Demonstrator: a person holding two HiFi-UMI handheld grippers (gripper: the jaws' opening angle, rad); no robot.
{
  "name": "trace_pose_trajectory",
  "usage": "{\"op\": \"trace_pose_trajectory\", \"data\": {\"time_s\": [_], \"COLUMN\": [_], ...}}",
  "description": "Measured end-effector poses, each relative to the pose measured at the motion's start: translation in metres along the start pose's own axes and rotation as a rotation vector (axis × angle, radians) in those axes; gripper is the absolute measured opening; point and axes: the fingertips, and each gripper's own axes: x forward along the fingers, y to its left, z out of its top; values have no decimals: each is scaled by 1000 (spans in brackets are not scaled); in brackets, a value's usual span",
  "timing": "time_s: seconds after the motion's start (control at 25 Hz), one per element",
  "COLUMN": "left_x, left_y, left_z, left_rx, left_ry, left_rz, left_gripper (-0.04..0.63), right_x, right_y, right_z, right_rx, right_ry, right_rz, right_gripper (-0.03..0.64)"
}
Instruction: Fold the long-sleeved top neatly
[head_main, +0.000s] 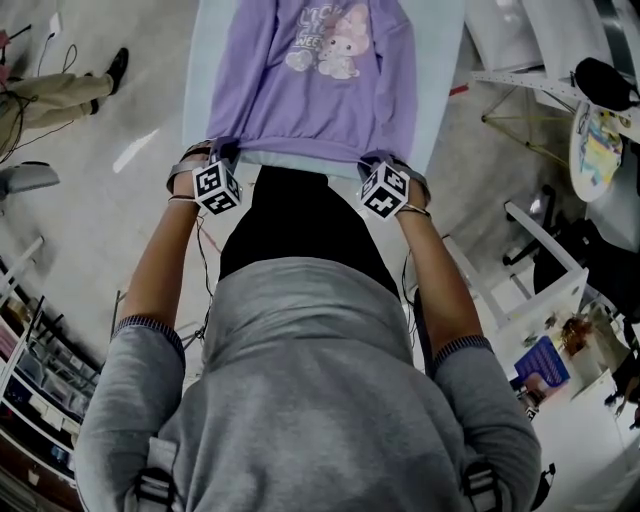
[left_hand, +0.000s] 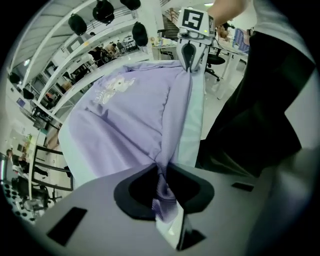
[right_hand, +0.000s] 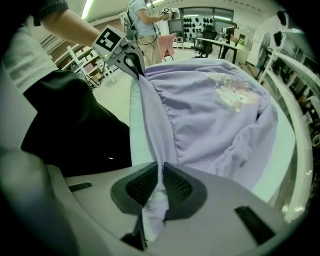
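The lilac, soft-knit long-sleeved top (head_main: 310, 90) lies print-side up on the pale blue table (head_main: 440, 60), in the upper centre of the head view. Folding looks barely begun: the body is spread flat with no crease across it (where the sleeves lie I cannot tell). The left gripper (left_hand: 162, 187) has its jaws clamped on one corner of the ribbed hem (head_main: 300, 150), the right gripper (right_hand: 161, 182) on the other, and the cloth bunches into pleats at each pinch. Every fold seems left to do.
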Motion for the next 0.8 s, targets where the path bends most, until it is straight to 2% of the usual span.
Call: {"op": "trace_pose_trajectory", "data": {"time_s": [0.04, 0.12, 0.16, 0.28, 0.4, 0.48, 0.6, 0.8], "left_x": [0, -2, -5, -23, -49, -66, -85, -86], "left_y": [1, 5, 8, 20, 36, 52, 73, 79], "left_z": [1, 5, 7, 18, 40, 62, 104, 178], "left_rx": [-25, -78, -106, -204, -305, -342, -322, -188], "left_ry": [-5, -24, -37, -105, -196, -259, -336, -378], "left_rz": [-11, -38, -52, -84, -89, -71, -55, -70], "left_gripper": [99, 165, 204, 272, 293, 293, 293, 293], "right_x": [0, -4, -9, -32, -58, -75, -94, -104], "right_y": [0, 0, -3, -17, -32, -43, -54, -64], "right_z": [1, 5, 7, 9, 2, -4, -17, -54], "right_rx": [14, 45, 59, 109, 185, 244, 354, 549], "right_ry": [-6, -24, -38, -86, -123, -153, -187, -239], "right_rz": [12, 45, 50, 23, -7, -38, -96, -158], "right_gripper": [61, 157, 175, 203, 213, 215, 216, 218]}}
